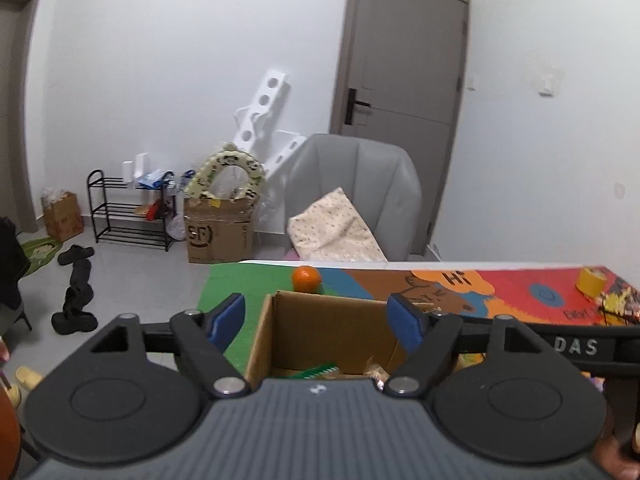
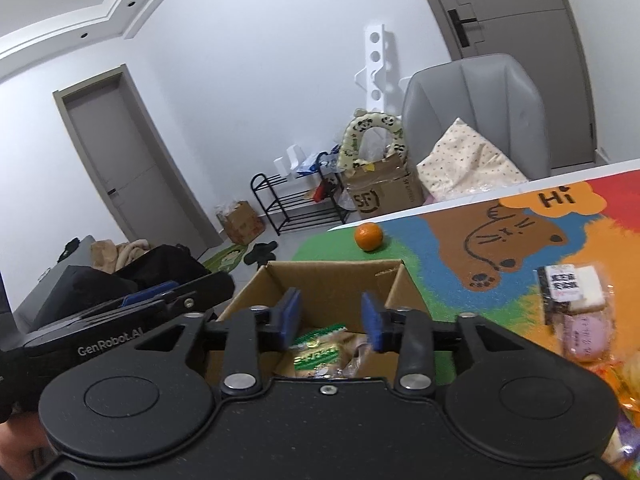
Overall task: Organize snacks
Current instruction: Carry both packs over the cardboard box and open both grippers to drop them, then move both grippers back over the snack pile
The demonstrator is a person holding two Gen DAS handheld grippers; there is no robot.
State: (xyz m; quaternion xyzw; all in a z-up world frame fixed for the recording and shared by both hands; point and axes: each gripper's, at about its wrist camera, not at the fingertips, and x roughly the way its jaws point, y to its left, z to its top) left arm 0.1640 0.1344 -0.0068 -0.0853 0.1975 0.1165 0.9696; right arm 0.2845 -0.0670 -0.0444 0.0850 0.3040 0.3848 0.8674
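With both the left gripper (image 1: 322,318) and right gripper (image 2: 331,318) empty over the cardboard box (image 2: 320,280), fingers parted, next fetch the wrapped snacks (image 2: 572,300) from the desk (image 2: 460,280) one at a time.

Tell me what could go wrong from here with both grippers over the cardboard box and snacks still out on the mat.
1. The orange sits near the table's far edge and is round; a bump to the cardboard box could send it rolling off.
2. The left gripper and right gripper crowd the same box and may collide.
3. The wrapped snacks lie close together, so one grab may drag a neighbour.
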